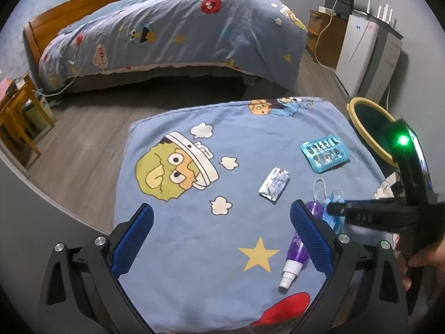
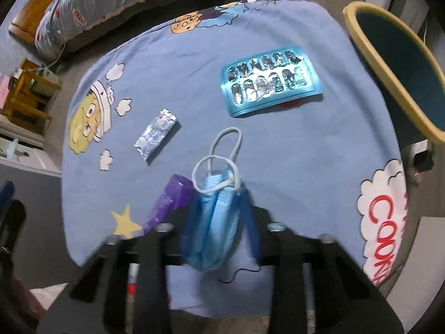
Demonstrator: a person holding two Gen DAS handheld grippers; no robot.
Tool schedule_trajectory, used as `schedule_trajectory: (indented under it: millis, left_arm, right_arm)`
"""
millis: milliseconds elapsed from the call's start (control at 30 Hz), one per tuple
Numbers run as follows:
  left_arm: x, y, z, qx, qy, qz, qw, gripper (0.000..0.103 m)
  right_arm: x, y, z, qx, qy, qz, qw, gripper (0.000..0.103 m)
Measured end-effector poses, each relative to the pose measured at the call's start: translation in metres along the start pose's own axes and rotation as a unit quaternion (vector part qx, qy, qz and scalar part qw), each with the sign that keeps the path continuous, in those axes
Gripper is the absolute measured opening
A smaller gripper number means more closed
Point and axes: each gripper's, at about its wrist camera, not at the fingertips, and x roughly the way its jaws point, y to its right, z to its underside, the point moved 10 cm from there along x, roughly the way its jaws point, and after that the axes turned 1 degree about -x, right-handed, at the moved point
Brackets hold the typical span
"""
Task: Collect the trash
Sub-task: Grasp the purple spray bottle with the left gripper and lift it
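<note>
On the blue cartoon cloth lie a blue blister pack, a silver foil wrapper, a purple spray bottle and a crumpled blue face mask. My right gripper points steeply down, its blue fingers pinched on the mask, whose ear loops stick out ahead. My left gripper hovers open over the cloth with nothing between its fingers; the spray bottle lies by its right finger.
A yellow-rimmed bin stands just past the cloth's right edge. Beyond it are a bed, a wooden stool at the left and white cabinets at the right. A hand holds the right gripper.
</note>
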Motion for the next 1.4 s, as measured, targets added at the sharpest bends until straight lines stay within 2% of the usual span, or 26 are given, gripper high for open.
schedule_trajectory:
  millis: [67, 200, 400, 500, 533, 567, 633, 800, 1000, 1167, 1400]
  left_arm:
    - [0.004, 0.005, 0.004, -0.001, -0.007, 0.006, 1.0, 0.097]
    - [0.017, 0.019, 0.016, -0.01, -0.028, 0.027, 0.9992, 0.097]
    - [0.033, 0.05, 0.024, 0.007, -0.032, 0.044, 0.9985, 0.097]
    - [0.043, 0.069, 0.032, 0.027, -0.042, 0.058, 0.997, 0.093]
    - [0.048, 0.076, 0.036, 0.035, -0.049, 0.066, 0.996, 0.087]
    - [0.051, 0.081, 0.039, 0.042, -0.055, 0.069, 0.9952, 0.074]
    - [0.061, 0.091, 0.047, 0.061, -0.07, 0.075, 0.9928, 0.062]
    - [0.072, 0.109, 0.056, 0.093, -0.08, 0.086, 0.9887, 0.056]
    - [0.085, 0.12, 0.062, 0.101, -0.091, 0.096, 0.9861, 0.053]
    - [0.095, 0.12, 0.068, 0.111, -0.1, 0.094, 0.9843, 0.04]
    - [0.091, 0.118, 0.066, 0.117, -0.096, 0.089, 0.9845, 0.037]
  right_arm:
    - [-0.008, 0.0, -0.004, -0.006, 0.004, 0.003, 1.0, 0.013]
    - [-0.035, 0.002, -0.021, -0.05, 0.015, 0.034, 0.998, 0.012]
    - [-0.084, 0.0, -0.054, -0.14, 0.079, 0.084, 0.983, 0.012]
    - [-0.084, 0.003, -0.057, -0.131, 0.09, 0.061, 0.985, 0.012]
    - [-0.081, 0.004, -0.057, -0.125, 0.086, 0.056, 0.987, 0.012]
    - [-0.077, 0.007, -0.056, -0.116, 0.08, 0.051, 0.989, 0.012]
    - [-0.073, 0.009, -0.056, -0.109, 0.074, 0.046, 0.99, 0.012]
    - [-0.069, 0.01, -0.059, -0.108, 0.077, 0.043, 0.99, 0.012]
    - [-0.066, 0.008, -0.059, -0.102, 0.072, 0.029, 0.992, 0.012]
    - [-0.064, 0.007, -0.057, -0.107, 0.068, 0.029, 0.991, 0.012]
    - [-0.067, 0.008, -0.06, -0.106, 0.075, 0.027, 0.991, 0.012]
